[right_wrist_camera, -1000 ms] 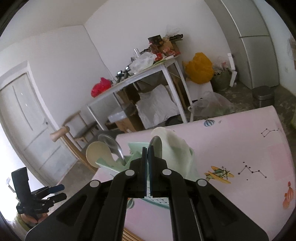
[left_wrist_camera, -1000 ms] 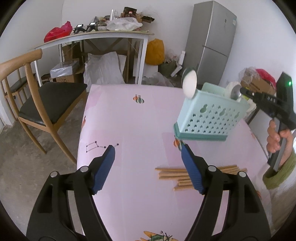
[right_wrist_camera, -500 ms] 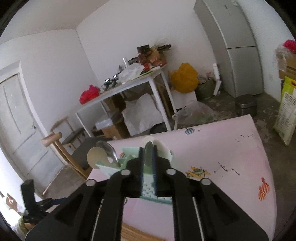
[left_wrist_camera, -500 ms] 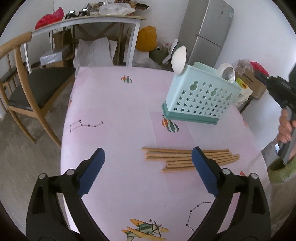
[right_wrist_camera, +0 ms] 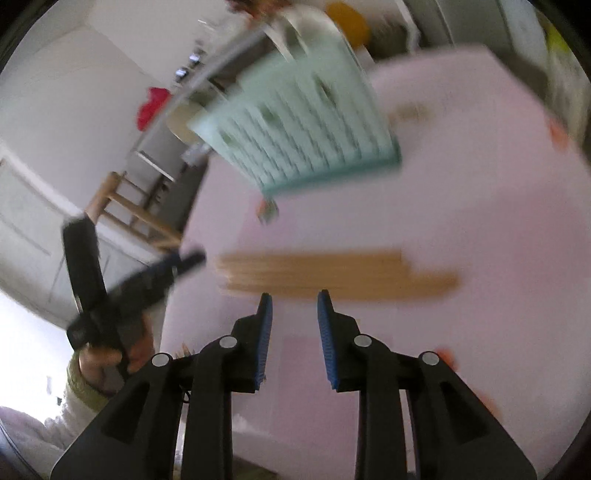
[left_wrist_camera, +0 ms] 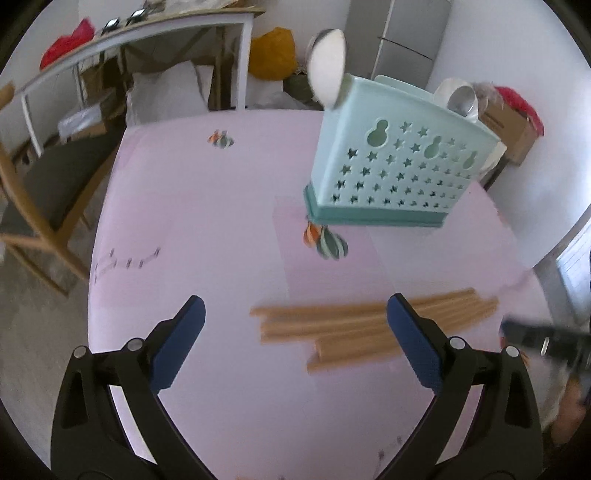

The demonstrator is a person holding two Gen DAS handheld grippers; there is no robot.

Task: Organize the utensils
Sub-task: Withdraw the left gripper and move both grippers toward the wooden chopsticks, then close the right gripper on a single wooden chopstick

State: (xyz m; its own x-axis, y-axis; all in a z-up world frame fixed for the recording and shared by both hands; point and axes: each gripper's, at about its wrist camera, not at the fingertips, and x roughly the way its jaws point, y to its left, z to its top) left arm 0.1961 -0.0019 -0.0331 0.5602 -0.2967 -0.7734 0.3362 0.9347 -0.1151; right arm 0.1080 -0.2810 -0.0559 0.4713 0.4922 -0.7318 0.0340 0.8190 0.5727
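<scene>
At the far left of the left wrist view a wooden chair (left_wrist_camera: 40, 206) is standing beside the pink table (left_wrist_camera: 207, 206), and behind it a white side table (left_wrist_camera: 147, 33) is carrying a red bag (left_wrist_camera: 68, 50). The left gripper (left_wrist_camera: 293, 314) is hovering above the tabletop with its blue-padded jaws spread wide and nothing between them. Just beyond its fingertips a bundle of wooden chopsticks (left_wrist_camera: 369, 321) is lying flat across the table, blurred. Farther back and to the right, the mint-green utensil basket (left_wrist_camera: 399, 166) is standing on the table, a white spoon (left_wrist_camera: 327, 68) sticking up from its left end and a metal spoon (left_wrist_camera: 461, 99) from its right end. In the heavily blurred right wrist view, the left gripper is showing at the left edge, gripped by the person's left hand (right_wrist_camera: 110, 354). The right gripper (right_wrist_camera: 293, 299) is pointing down at the table with its jaws parted by a narrow gap, holding nothing; the chopsticks (right_wrist_camera: 332, 275) are lying just ahead of its tips, and the basket (right_wrist_camera: 303, 118) is sitting beyond them, well apart.
</scene>
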